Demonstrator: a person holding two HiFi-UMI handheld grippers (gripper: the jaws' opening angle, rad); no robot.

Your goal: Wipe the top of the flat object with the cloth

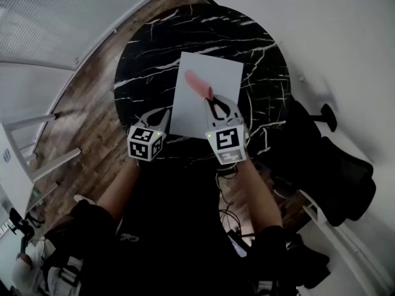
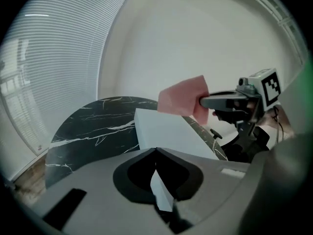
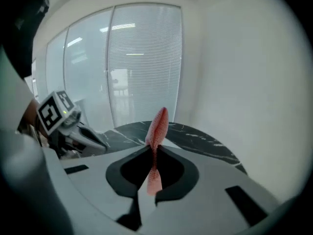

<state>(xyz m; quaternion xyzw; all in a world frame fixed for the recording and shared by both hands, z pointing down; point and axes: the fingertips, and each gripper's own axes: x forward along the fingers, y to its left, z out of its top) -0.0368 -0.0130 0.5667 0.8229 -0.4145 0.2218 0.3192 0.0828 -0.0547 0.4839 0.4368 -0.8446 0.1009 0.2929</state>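
Two closed claws — right gripper (image 1: 212, 101) pinches cloth (image 1: 197, 84) over the board (image 1: 192, 113), left gripper (image 1: 160, 116) beside it.

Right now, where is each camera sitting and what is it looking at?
Head view: on the person's head, facing steeply down at the black table, the white flat object and the pink cloth; both forearms, the left gripper and the right gripper show.
Left gripper view: on the left gripper, facing across the table; its jaws pinch the flat object's edge.
Right gripper view: on the right gripper, facing the window blinds; its jaws pinch the cloth.
Shared: all three views show the cloth and table.
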